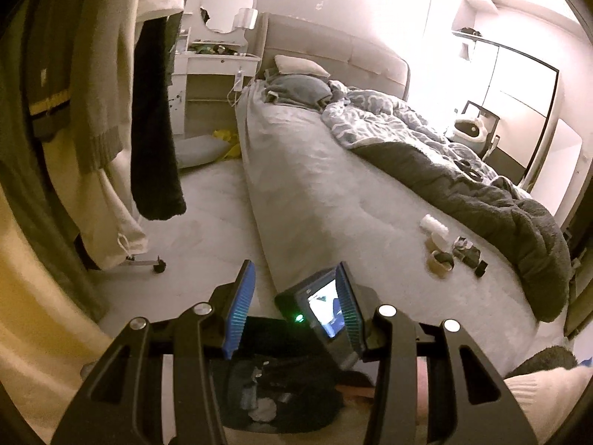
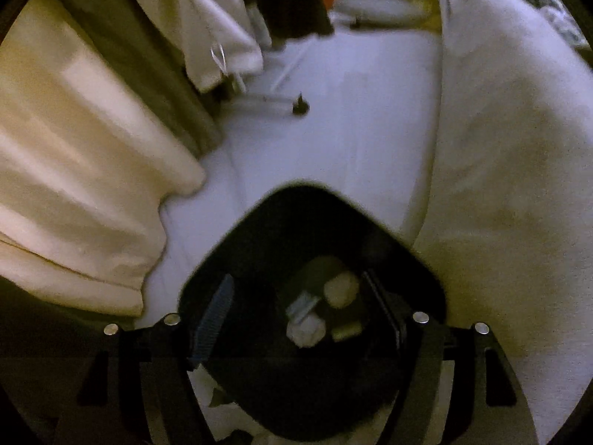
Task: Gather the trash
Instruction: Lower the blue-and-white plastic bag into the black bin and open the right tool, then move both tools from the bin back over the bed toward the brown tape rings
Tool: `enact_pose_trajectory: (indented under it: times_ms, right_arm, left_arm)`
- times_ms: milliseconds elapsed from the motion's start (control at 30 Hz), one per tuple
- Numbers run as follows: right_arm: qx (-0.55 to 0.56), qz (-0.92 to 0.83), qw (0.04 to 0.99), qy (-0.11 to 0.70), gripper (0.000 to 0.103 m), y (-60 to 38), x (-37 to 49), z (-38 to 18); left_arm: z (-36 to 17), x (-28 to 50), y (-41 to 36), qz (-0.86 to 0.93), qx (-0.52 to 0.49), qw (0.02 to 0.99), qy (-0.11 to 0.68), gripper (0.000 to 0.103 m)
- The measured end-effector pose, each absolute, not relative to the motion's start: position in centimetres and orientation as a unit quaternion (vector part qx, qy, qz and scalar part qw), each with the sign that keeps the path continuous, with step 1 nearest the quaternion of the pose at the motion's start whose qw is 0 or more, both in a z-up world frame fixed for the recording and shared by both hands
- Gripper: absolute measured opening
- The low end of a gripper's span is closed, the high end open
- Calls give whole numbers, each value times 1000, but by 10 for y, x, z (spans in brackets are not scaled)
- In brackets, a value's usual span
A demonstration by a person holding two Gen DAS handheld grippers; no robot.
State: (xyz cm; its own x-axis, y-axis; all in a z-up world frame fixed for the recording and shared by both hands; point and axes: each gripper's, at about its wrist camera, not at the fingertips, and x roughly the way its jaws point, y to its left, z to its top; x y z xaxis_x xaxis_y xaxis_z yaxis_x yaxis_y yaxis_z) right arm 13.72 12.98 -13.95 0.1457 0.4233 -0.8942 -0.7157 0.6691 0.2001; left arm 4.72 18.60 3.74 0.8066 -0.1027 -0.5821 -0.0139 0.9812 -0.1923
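**Mia:** Where is the trash now?

**Ben:** Some is in the black bin (image 2: 311,296) on the floor, right under the right gripper (image 2: 300,315). I can see a few crumpled bits (image 2: 305,330) down at the bottom. More trash (image 1: 450,248) sits on the bed (image 1: 333,204), over on the right, near the dark blanket (image 1: 500,204).

**Mia:** Is the right gripper holding anything?

**Ben:** No. Its two fingers are spread wide, one on each side of the bin's mouth, with nothing between them. The picture is a bit smeary, though.

**Mia:** And the left gripper (image 1: 294,304)?

**Ben:** It is wide apart too. A little screen (image 1: 322,311) shows right beside its right finger, but I think that is part of the other tool. I can't tell if they touch. The bin shows dark below it.

**Mia:** What could go wrong?

**Ben:** The two tools look very near each other. They might bump if one swings fast. The bin looks light, so a knock on its rim could tip it and spill the bits back onto the floor (image 2: 333,129).

**Mia:** Anything else?

**Ben:** The trash on the bed is small and lies on soft sheets. A finger could snag the sheet or push a piece away. The hanging clothes (image 1: 111,92) on the left are close too, and an arm could catch them.
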Motion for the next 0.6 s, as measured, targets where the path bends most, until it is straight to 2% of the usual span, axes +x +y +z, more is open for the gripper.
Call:
enact_pose_trajectory:
  times_ms: [267, 467, 600]
  right_arm:
    - [-108, 383, 784, 476, 76, 81, 147, -81]
    - [-104, 362, 817, 436, 76, 32, 154, -46]
    - [-99, 341, 837, 417, 78, 3, 161, -31]
  left_arm:
    - [49, 57, 165, -36, -91, 948, 302, 48]
    - [50, 67, 146, -45, -84, 948, 303, 52]
    - [52, 76, 128, -55, -70, 949, 301, 59]
